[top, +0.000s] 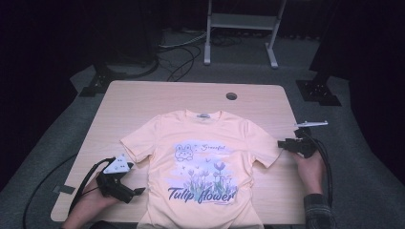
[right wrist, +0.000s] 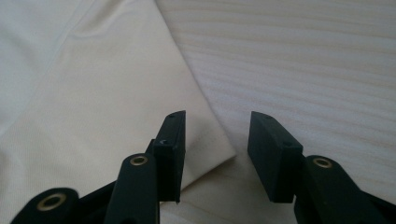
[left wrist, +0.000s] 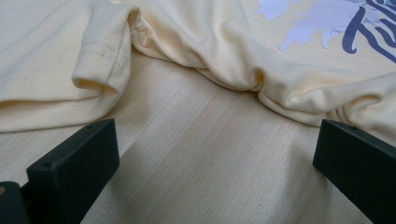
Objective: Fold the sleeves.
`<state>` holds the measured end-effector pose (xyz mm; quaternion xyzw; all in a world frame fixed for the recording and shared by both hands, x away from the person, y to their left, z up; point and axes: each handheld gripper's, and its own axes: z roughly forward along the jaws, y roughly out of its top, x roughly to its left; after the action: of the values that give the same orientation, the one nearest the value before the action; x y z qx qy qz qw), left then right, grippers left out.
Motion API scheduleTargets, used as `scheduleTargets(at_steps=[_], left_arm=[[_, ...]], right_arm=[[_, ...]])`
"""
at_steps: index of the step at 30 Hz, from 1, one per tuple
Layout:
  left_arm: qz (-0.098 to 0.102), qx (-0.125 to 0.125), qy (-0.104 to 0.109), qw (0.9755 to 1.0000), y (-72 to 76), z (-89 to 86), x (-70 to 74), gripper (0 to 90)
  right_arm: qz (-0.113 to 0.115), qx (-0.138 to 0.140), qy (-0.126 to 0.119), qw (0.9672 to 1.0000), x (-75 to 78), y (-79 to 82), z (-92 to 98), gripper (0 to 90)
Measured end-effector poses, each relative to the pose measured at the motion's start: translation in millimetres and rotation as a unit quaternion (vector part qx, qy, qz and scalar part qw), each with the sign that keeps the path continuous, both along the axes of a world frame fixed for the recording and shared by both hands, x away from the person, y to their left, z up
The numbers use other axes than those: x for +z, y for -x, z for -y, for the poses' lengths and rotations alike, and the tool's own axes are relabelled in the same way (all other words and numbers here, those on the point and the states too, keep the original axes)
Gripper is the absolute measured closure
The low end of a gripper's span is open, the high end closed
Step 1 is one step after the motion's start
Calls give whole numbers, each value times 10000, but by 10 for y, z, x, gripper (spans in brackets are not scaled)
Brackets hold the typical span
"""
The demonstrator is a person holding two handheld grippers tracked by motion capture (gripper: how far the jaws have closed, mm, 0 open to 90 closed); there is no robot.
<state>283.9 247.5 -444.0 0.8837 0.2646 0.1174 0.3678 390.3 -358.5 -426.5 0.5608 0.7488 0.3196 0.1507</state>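
Peach t-shirt (top: 203, 162) lies flat, print up, on the wooden table (top: 143, 98), spread betw both grippers. Right gripper (right wrist: 215, 154) sits at the sleeve corner (right wrist: 205, 140); jaws partly open, nothing pinched yet. One jaw is over the cloth, the other over bare wood just past the hem edge, so the corner lies betw them w/ a gap on each side. Left gripper (left wrist: 210, 163) has jaws wide apart, empty, resting low on the table; the other sleeve (left wrist: 93, 70) and the bunched side seam (left wrist: 261, 88) lie just ahead of it, not touching.

Risks, as I judge: right jaws closing from here may catch only the very tip of the corner, so it slips out on lift. Could also grab just the top layer, leaving the sleeve to drag & twist. Left side: a grab into the bunched fold ahead would lock in wrinkles, and w/ jaws this low the tips may scrape wood instead of getting under cloth
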Motion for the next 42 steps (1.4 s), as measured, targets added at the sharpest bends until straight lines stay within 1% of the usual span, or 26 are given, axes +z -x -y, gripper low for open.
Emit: scheduleTargets(at_steps=[3,8,10,13,18,21,23,25,26,28,31,35,37,42], left_arm=[[1,1,1,10000,0,0,0,0],[-1,0,0,10000,0,0,0,0],[1,0,0,10000,0,0,0,0],[0,1,1,10000,0,0,0,0],[1,1,0,10000,0,0,0,0],[1,1,1,10000,0,0,0,0],[1,1,1,10000,0,0,0,0],[2,1,1,10000,0,0,0,0],[2,1,0,10000,0,0,0,0],[1,1,0,10000,0,0,0,0],[0,3,2,10000,1,0,0,0],[-1,2,1,10000,0,0,0,0],[-2,4,2,10000,1,0,0,0],[0,2,1,10000,1,0,0,0]], right_arm=[[-46,41,6,10000,-13,-4,-7,602],[-55,67,-2,10000,-13,-2,-3,657],[-58,62,-15,10000,-17,-2,-1,668],[-49,66,38,10000,-15,1,-8,681],[-3,87,279,9996,-7,9,-59,678],[11,14,263,9997,-12,1,-51,642],[20,-49,234,9997,-15,-5,-45,641],[32,-89,272,9996,-15,1,-54,639],[71,-92,392,9992,-14,3,-78,636],[52,-99,350,9993,-14,5,-81,665],[18,-17,218,9998,-16,6,-73,744],[-25,-17,89,10000,-16,7,-72,808],[-9,12,111,9999,-15,10,-84,836],[3,30,161,9999,-12,15,-98,843]])
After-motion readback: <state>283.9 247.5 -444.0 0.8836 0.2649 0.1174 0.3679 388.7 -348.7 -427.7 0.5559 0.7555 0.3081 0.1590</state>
